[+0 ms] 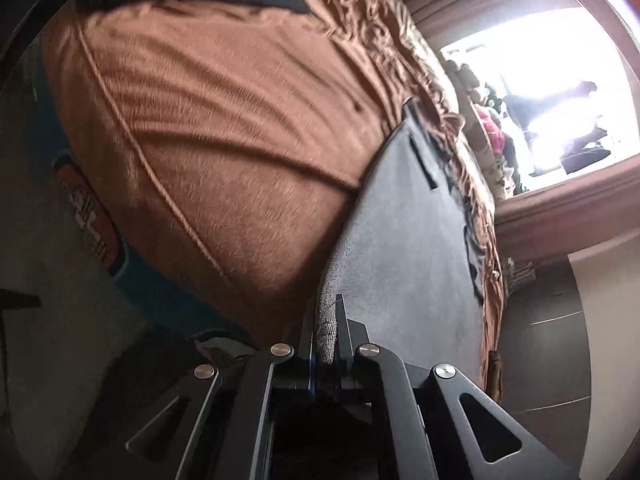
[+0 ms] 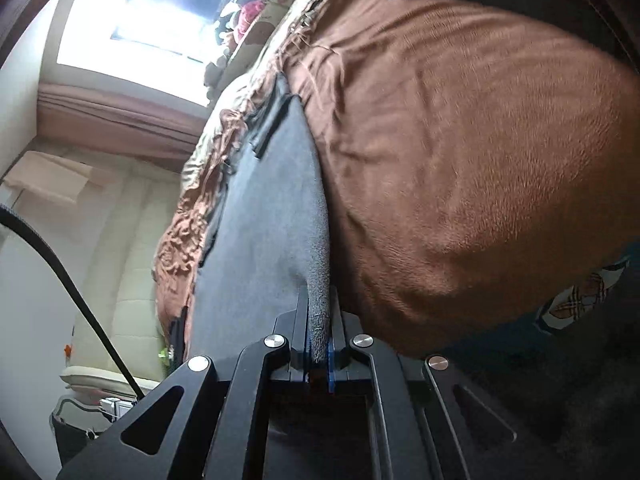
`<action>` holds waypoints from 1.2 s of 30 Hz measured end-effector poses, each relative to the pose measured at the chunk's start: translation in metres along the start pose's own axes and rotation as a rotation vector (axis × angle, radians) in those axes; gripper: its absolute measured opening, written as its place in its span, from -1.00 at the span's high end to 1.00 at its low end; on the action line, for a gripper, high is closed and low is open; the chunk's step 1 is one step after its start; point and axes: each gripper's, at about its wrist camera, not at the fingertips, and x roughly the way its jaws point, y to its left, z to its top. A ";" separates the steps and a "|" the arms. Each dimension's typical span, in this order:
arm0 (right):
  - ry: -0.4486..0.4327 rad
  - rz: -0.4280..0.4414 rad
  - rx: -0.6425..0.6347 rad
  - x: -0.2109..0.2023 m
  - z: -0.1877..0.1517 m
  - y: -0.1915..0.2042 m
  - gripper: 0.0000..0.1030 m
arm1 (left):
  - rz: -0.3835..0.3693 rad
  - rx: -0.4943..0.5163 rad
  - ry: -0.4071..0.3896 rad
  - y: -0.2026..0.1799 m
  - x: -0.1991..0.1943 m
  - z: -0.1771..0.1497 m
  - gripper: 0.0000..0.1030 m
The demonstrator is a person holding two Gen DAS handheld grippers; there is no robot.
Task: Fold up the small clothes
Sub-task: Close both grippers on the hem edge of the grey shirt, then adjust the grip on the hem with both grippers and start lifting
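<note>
Grey knit garment (image 1: 408,248), soft and limp, hangs stretched just beside the brown bedspread (image 1: 224,132), each edge pinched between closed fingers of the left gripper (image 1: 325,336) and right gripper (image 2: 319,332); hemmed edges judged the soundest hold.

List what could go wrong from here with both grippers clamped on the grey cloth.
1. The left gripper and the right gripper each pinch only the edge of the grey garment; a pull might slip it free.
2. The garment lies against the brown blanket; dragging may snag or rumple it.
3. The views are blurred and tilted, so folding alignment may drift.
</note>
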 end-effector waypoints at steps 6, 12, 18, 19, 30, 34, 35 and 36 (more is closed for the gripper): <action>0.036 0.008 0.019 0.006 0.002 -0.002 0.80 | -0.012 -0.039 0.038 0.014 0.014 -0.003 0.71; 0.002 0.074 0.051 0.005 0.003 -0.007 -0.43 | -0.101 -0.098 0.037 0.024 0.013 -0.003 0.41; 0.000 0.087 0.044 0.009 0.001 -0.008 -0.43 | -0.082 -0.066 0.054 0.023 0.015 -0.011 0.32; -0.001 0.082 0.032 0.010 0.001 -0.006 -0.43 | -0.073 -0.058 0.058 0.023 0.016 -0.014 0.29; 0.000 -0.008 -0.067 0.020 -0.004 0.011 -0.36 | -0.017 0.016 0.046 0.013 0.019 -0.022 0.33; -0.001 -0.096 -0.119 0.024 -0.006 0.028 -0.27 | 0.010 0.034 0.038 0.008 0.016 -0.020 0.64; -0.002 -0.116 -0.131 0.025 -0.007 0.032 -0.26 | 0.007 0.032 0.036 0.009 0.015 -0.019 0.74; -0.002 -0.128 -0.139 0.025 -0.007 0.036 -0.26 | 0.004 0.031 0.031 0.008 0.015 -0.018 0.78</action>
